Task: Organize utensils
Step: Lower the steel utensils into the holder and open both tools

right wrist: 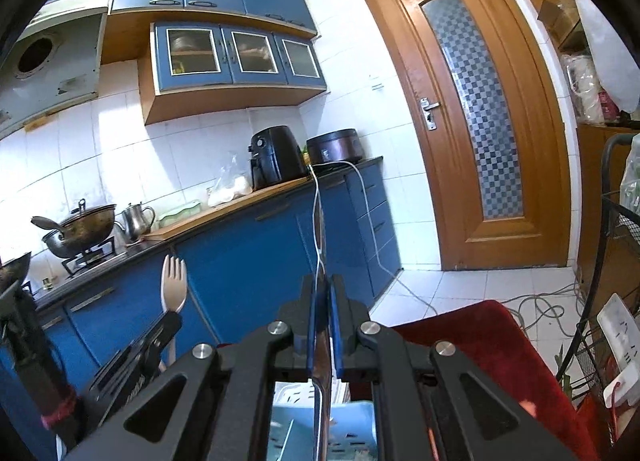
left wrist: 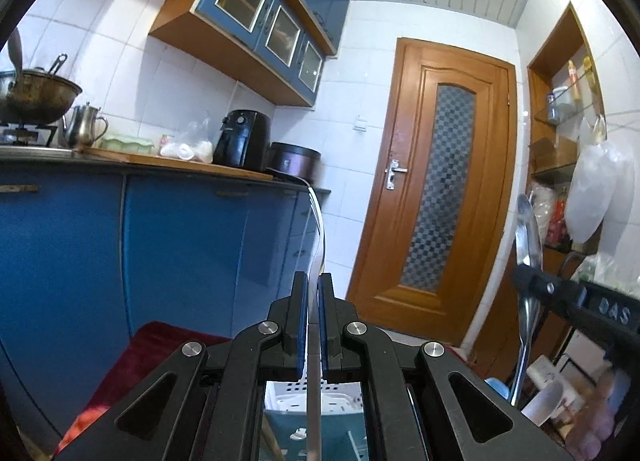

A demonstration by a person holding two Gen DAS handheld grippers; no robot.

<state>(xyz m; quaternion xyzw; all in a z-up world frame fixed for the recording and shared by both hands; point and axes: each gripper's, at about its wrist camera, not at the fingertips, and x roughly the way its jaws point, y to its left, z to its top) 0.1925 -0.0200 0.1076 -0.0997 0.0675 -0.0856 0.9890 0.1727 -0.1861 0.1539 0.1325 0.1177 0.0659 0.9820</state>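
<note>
A: What does the left gripper (left wrist: 313, 293) have?

B: A pale fork (left wrist: 316, 233), seen edge-on. Its fingers (left wrist: 299, 313) are pinched on the handle, and the tines point up toward 12 o'clock. From the right wrist camera the same fork (right wrist: 173, 281) shows face-on at about 9 o'clock, tines up, with the left gripper (right wrist: 168, 325) clamped just under its head.

A: And the right gripper (right wrist: 323, 293)?

B: Its fingers (right wrist: 337, 321) are pressed onto a metal spoon (right wrist: 321, 341), also edge-on, so here it is only a thin bright line. The left wrist view gives it better: the spoon (left wrist: 527, 237) stands upright at 3 o'clock, bowl on top, with the right gripper (left wrist: 532, 281) around the neck.

A: Anything beneath them?

B: A teal plastic basket (left wrist: 280, 433) shows through the frame at 6 o'clock, possibly with a white perforated tray (left wrist: 288, 395) at its far edge; it is too hidden to be sure. A red cloth (right wrist: 480, 337) lies beside it.

A: Background?

B: Blue cabinets (left wrist: 180, 237), a black air fryer (left wrist: 242, 139) on the counter, and a wooden door (left wrist: 436, 189).
</note>
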